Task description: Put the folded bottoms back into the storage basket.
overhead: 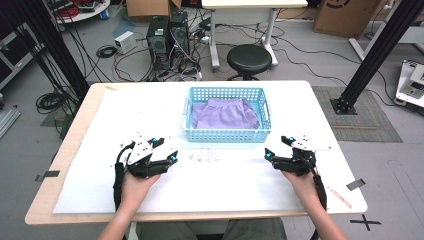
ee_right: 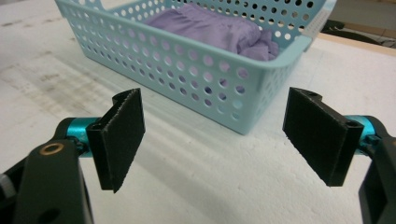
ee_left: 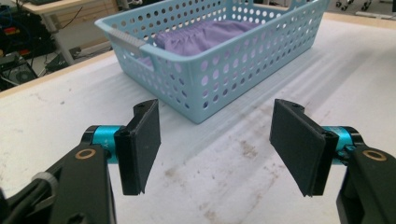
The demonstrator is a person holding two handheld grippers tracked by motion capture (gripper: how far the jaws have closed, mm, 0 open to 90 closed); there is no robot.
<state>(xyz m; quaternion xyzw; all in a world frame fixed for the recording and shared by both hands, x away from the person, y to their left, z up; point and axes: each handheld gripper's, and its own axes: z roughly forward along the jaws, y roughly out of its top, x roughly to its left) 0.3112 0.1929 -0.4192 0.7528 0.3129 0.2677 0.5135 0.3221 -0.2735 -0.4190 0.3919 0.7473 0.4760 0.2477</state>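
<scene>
A light blue perforated basket [overhead: 227, 135] stands mid-table with a folded purple cloth [overhead: 225, 115] lying inside it. My left gripper [overhead: 162, 150] rests low over the white sheet, to the front left of the basket, jaws wide apart and empty. My right gripper [overhead: 277, 148] sits to the front right of the basket, also open with nothing between its pads. In the left gripper view the basket [ee_left: 243, 60] stands just beyond the gripper [ee_left: 215, 144], and the cloth [ee_left: 205, 32] shows over the rim. The right gripper view has the basket's corner [ee_right: 243, 107] ahead of the gripper [ee_right: 212, 140], cloth [ee_right: 210, 28] inside.
A white sheet [overhead: 225, 180] covers most of the wooden table [overhead: 70, 145]. A black stool [overhead: 249, 59], computer towers [overhead: 167, 40] and loose cables lie on the floor beyond the far edge. A black frame post [overhead: 375, 55] rises at the right.
</scene>
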